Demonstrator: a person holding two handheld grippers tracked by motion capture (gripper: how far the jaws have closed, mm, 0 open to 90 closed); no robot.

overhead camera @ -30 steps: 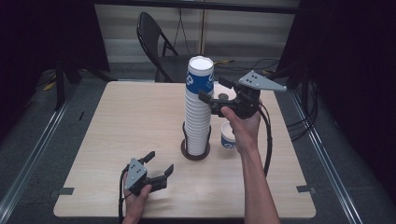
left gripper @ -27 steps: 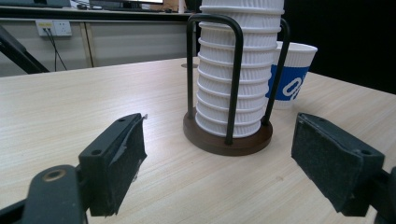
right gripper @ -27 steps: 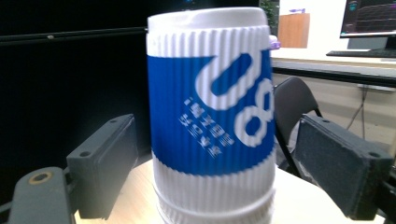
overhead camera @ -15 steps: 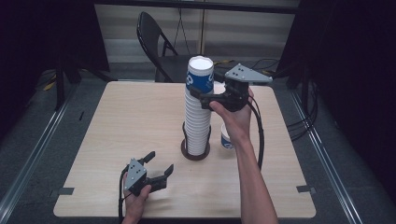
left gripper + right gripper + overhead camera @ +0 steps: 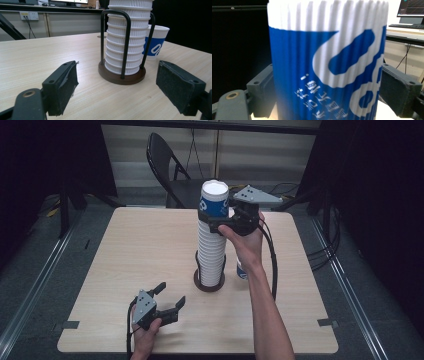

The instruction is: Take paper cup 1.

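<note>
The right tongs (image 5: 212,219) are up at the top of the tall stack of cups (image 5: 210,250), with 1 jaw on each side of the top cup (image 5: 215,200), a blue and white ribbed paper cup. From the right gripper view that top cup (image 5: 327,65) sits squarely between the 2 black jaws, which stand at its sides; whether the pads actually press it I cannot tell. The stack stands in a dark wire holder (image 5: 209,282) with a round brown base, directly below the right tongs.

The left tongs (image 5: 167,296) rest low on the bench (image 5: 125,250), well apart from the right tongs, with their jaws spread wide and nothing between them. Ahead of them, in the left gripper view, the holder (image 5: 122,75) and its white ribbed cups (image 5: 127,37) stand just beyond the open jaws, and a second blue and white cup (image 5: 155,42) stands on the bench behind the holder, off to its right.
</note>
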